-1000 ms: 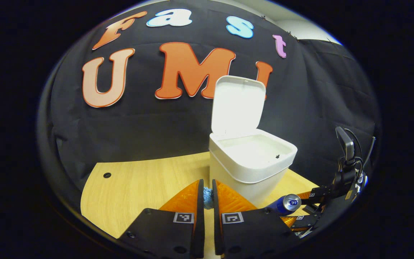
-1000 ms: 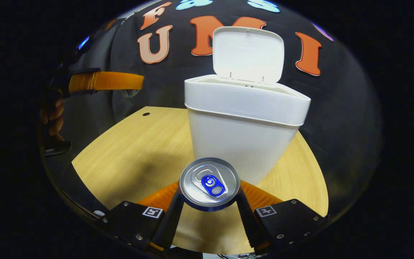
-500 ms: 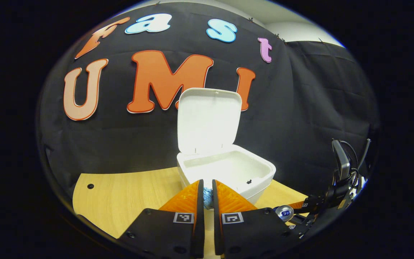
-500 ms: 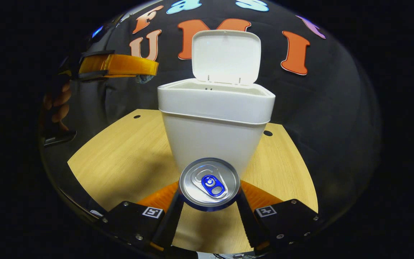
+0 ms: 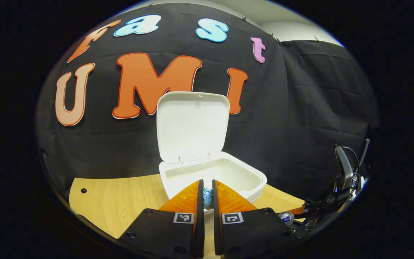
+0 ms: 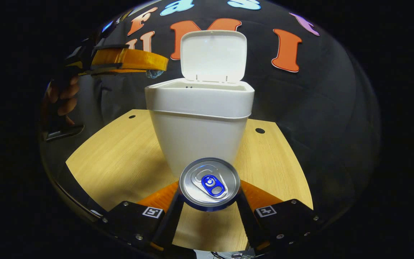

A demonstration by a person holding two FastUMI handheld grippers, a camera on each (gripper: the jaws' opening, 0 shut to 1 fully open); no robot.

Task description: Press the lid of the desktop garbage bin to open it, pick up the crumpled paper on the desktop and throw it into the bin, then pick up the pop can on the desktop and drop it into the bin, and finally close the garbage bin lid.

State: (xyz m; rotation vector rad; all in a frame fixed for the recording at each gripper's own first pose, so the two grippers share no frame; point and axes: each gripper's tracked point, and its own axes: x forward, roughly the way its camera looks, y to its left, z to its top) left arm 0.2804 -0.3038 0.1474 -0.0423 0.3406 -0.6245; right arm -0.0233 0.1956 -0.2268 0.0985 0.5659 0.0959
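Progress shows in the left gripper [image 5: 206,196]: over the past second it has climbed from worktop level, beside the garbage bin [image 6: 199,118], to a spot just over the bin's near rim, with the open cavity directly ahead. Its fingers sit nearly together, pinching the crumpled paper [image 5: 207,197], a small pale blue wad caught between the tips. In the right gripper view the same gripper reaches in from the upper left, its tips beside the bin's top edge and the wad [image 6: 154,74] poking out underneath. Whether the paper is fully past the rim is hard to judge from either angle; it looks to be just at the edge.

The lid [image 6: 212,57] stands upright on its rear hinge, so the opening step is done. The right gripper [image 6: 208,201] has drifted slightly back from the bin while holding the pop can [image 6: 209,184] across its body, can top facing the camera, low over the wooden worktop [image 6: 120,154] in front of the bin.

Judging by this, release of the paper is the step in hand, with a small advance inward likely wise first. Can and lid closing remain.
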